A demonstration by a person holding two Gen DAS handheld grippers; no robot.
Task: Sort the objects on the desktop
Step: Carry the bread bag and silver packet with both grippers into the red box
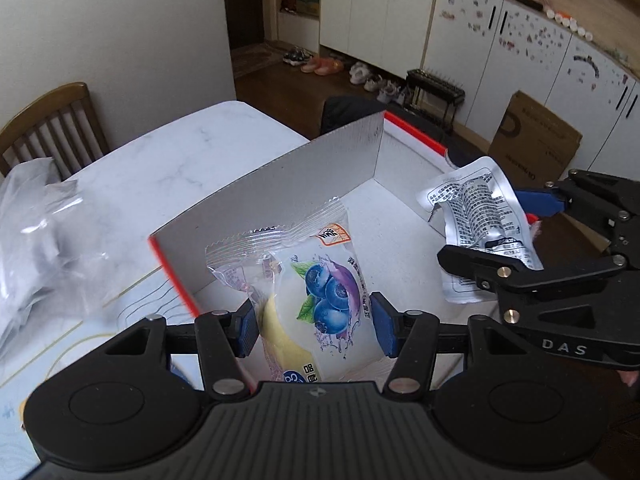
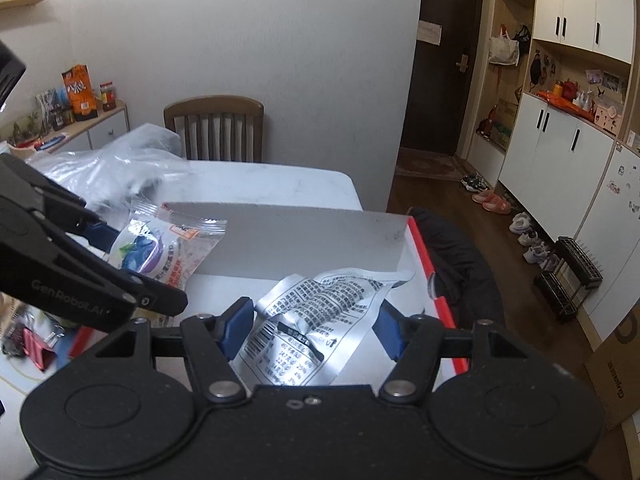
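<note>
the box [image 1: 340,168] sits at the table's [image 1: 168,160] far corner, open-topped, with a tall grey flap standing along its table side and a red rim on the floor side. inside, the grey floor shows bare from the flap across to the red rim, so there is open room there. past the red rim the table ends and a dark seat [image 2: 460,264] stands close against the box.

the left gripper [image 1: 316,326] is clamped on a blueberry bun [image 1: 316,304] in clear wrap, held over the box's near end, just inside the flap. the right gripper [image 2: 310,330] is clamped on a crumpled silver packet [image 2: 320,320], held over the box toward the red rim. the two grippers are near each other but apart.

the bun's lower end is cut off behind the left gripper's body, and the packet's print is too small to read. a clear bag [image 1: 36,240] lies on the table beyond the flap, blurred. small red things [image 2: 36,350] left of the box are hard to make out.
</note>
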